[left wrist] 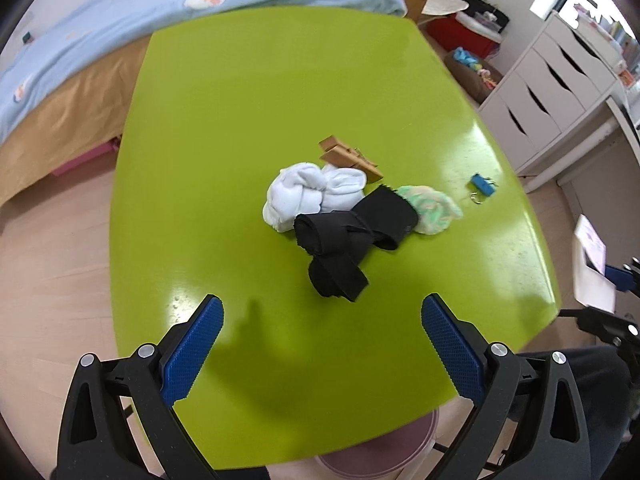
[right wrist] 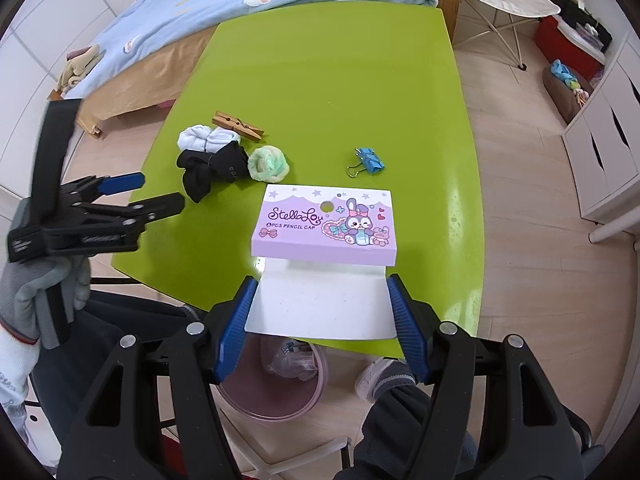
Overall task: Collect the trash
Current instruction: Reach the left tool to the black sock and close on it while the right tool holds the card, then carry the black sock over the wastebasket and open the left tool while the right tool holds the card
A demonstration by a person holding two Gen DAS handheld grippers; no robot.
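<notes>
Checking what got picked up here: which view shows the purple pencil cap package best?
The right wrist view. The pencil cap package sits centred there, printed face readable, its white flap clamped in the right claw. The left wrist view catches only an edge-on sliver of it at the right border, its print unreadable.

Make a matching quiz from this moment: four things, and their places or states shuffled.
Things:
1. clothespin
2. binder clip
3. pencil cap box
4. pink bin

Places or states:
A. on the floor under the near edge of the table
B. held between the pads of the right gripper
C. lying alone on the table, right of the socks
D. beside the white socks, on their far side

Pairs: 1-D, 2-C, 3-B, 4-A
</notes>
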